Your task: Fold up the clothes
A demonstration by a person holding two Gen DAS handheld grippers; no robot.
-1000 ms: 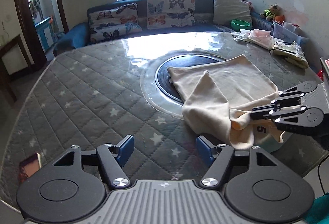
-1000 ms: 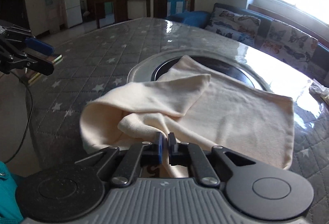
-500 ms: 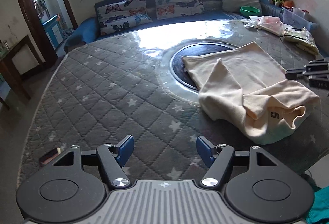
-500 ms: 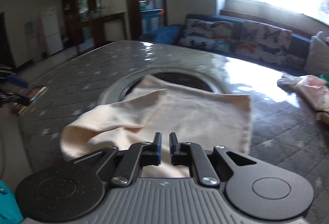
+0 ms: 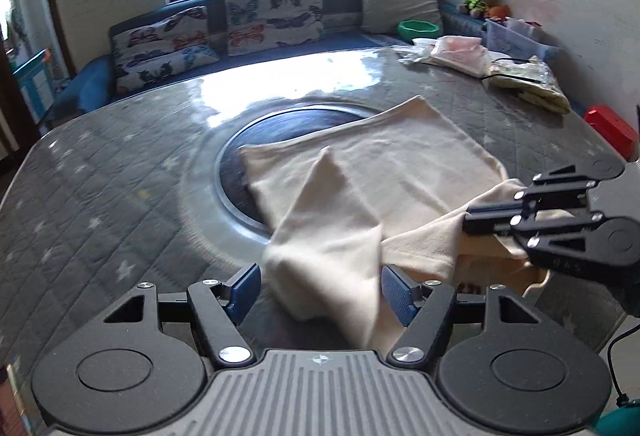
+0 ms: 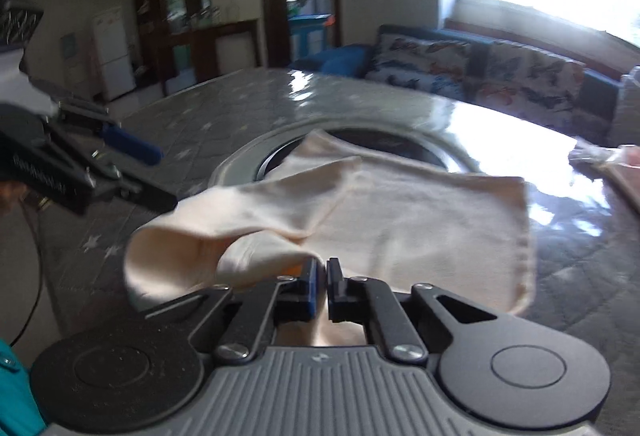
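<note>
Between the right claw's (image 6: 322,276) fingers, which are pressed nearly together, a pinch of the cream shirt's (image 5: 384,172) near edge is held; in the left view the same claw (image 5: 470,222) comes in from the right, clamped on a raised ridge of cloth. Left of it, the left claw (image 5: 319,286) is spread wide, its blue pads (image 5: 244,288) standing on either side of a rumpled lobe of cloth at the near edge. The pads do not look to be touching the cloth yet, though motion blur makes that hard to tell.

Beyond both claws the shirt lies on the grey quilted table (image 5: 100,196). Its far half is flat and partly covers the dark round inset (image 5: 280,124) at the table's middle. One sleeve-like flap is laid over the body, pointing far.

By my reading the fold is at an early stage: one flap is turned in, while the near part is bunched and lifted, not flat. Left to do are a hold for the left claw, smoothing the near edge, and the main folds.
</note>
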